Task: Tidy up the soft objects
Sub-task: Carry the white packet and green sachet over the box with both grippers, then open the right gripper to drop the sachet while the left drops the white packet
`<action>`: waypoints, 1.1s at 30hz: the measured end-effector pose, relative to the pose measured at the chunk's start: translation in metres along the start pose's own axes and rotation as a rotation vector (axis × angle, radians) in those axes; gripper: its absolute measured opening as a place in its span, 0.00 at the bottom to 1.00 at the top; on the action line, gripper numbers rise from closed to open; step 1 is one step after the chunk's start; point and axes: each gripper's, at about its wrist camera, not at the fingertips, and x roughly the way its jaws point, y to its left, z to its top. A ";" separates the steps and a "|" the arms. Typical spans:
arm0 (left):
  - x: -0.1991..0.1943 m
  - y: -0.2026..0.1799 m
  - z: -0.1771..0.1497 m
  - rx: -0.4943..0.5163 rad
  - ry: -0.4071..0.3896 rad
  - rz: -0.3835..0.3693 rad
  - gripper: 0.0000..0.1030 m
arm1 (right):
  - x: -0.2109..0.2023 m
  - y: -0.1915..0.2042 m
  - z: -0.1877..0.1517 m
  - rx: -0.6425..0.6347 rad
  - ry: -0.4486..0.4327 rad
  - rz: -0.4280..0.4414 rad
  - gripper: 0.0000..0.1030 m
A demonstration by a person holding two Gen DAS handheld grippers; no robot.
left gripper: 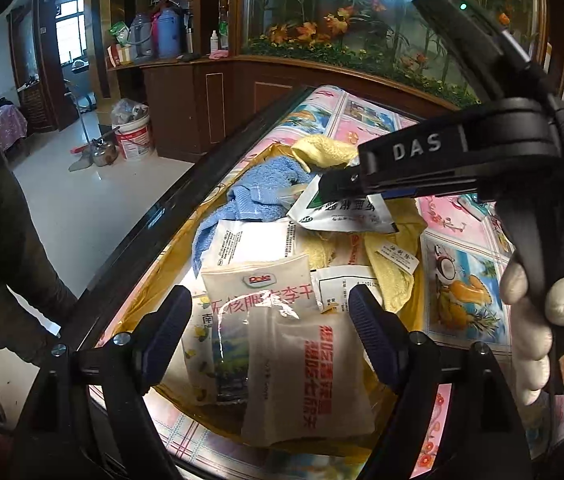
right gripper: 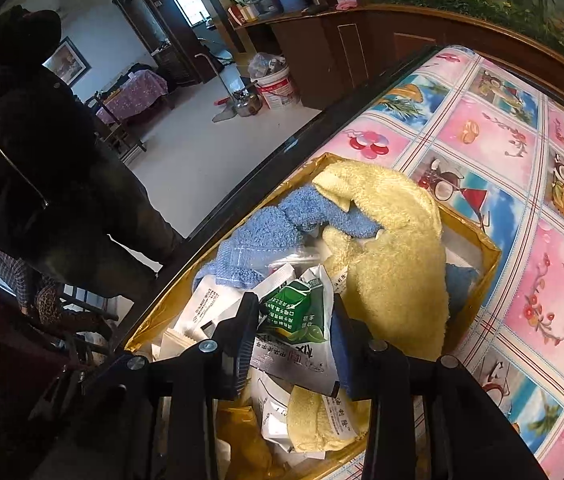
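Green-and-white packet [right gripper: 301,316] sits between the right gripper [right gripper: 293,344] fingers, clamped at its upper part; the same packet [left gripper: 341,210] shows in the left wrist view pinched at the tip of that gripper [left gripper: 339,182], lifted just above the pile. It hangs over the gold box [right gripper: 491,254], which sits on the table with the fruit-print cloth [right gripper: 521,200].

Beyond the right fingers: yellow towel [right gripper: 393,240] draped over the far right part of the box, blue towel [right gripper: 282,224] to the far left of it, the two overlapping. White packets [right gripper: 202,308] lie left of the left finger. Another yellow cloth with a label [right gripper: 321,416] lies just below the fingers.

Left gripper [left gripper: 270,332] fingers are spread apart, nothing gripped. Between them, underneath: a white pouch with red lettering [left gripper: 305,372] and a Dole packet [left gripper: 260,284] just past it, both lying in the box. Blue towel [left gripper: 258,184] well ahead of the left finger, yellow towel [left gripper: 325,148] ahead, next to the right gripper's tip.

A white-gloved hand [left gripper: 549,304] holds the right gripper's handle, right of the left gripper's right finger.

Past the table edge: white bucket [left gripper: 134,136] and metal kettle [left gripper: 104,152] on the floor, a person in dark clothing [right gripper: 42,168] standing left of the table.
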 end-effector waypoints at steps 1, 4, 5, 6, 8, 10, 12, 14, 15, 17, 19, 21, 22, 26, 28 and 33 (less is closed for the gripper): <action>0.001 0.001 0.000 -0.005 0.002 0.001 0.79 | 0.003 -0.001 0.000 0.003 0.005 -0.001 0.36; 0.004 0.005 0.000 -0.017 0.011 -0.002 0.79 | 0.007 -0.008 0.000 0.025 0.006 0.014 0.38; 0.005 0.006 0.000 -0.020 0.012 -0.002 0.79 | 0.007 -0.009 0.000 0.029 0.006 0.016 0.38; 0.005 0.007 -0.001 -0.024 0.014 -0.004 0.79 | 0.007 -0.011 0.000 0.034 0.005 0.015 0.40; 0.006 0.007 -0.001 -0.028 0.018 -0.006 0.79 | 0.007 -0.013 0.001 0.045 -0.002 0.022 0.44; 0.006 0.006 0.000 -0.028 0.019 -0.003 0.79 | 0.001 -0.016 0.000 0.061 -0.024 0.044 0.54; 0.005 0.005 0.001 -0.027 0.015 0.002 0.79 | -0.007 -0.015 0.001 0.065 -0.056 0.058 0.59; 0.004 0.005 0.001 -0.030 0.009 0.009 0.79 | -0.019 -0.012 0.001 0.062 -0.088 0.069 0.63; 0.002 0.004 0.002 -0.031 0.005 0.012 0.79 | -0.025 -0.011 0.000 0.058 -0.104 0.071 0.65; 0.000 0.003 0.002 -0.030 -0.002 0.017 0.79 | -0.038 -0.008 -0.002 0.045 -0.134 0.066 0.68; -0.003 0.001 0.002 -0.027 -0.008 0.024 0.79 | -0.051 -0.006 -0.005 0.033 -0.161 0.057 0.73; -0.006 -0.003 0.001 -0.020 -0.014 0.030 0.79 | -0.062 -0.007 -0.011 0.029 -0.182 0.052 0.75; -0.007 -0.005 0.001 -0.016 -0.019 0.034 0.79 | -0.066 -0.008 -0.014 0.028 -0.186 0.052 0.75; -0.016 -0.015 0.001 0.008 -0.040 0.070 0.80 | -0.079 -0.015 -0.030 0.039 -0.191 0.049 0.75; -0.021 -0.022 0.002 0.025 -0.057 0.094 0.80 | -0.086 -0.021 -0.037 0.047 -0.198 0.047 0.75; -0.044 -0.041 0.003 0.063 -0.150 0.161 0.81 | -0.107 -0.039 -0.059 0.079 -0.226 0.039 0.75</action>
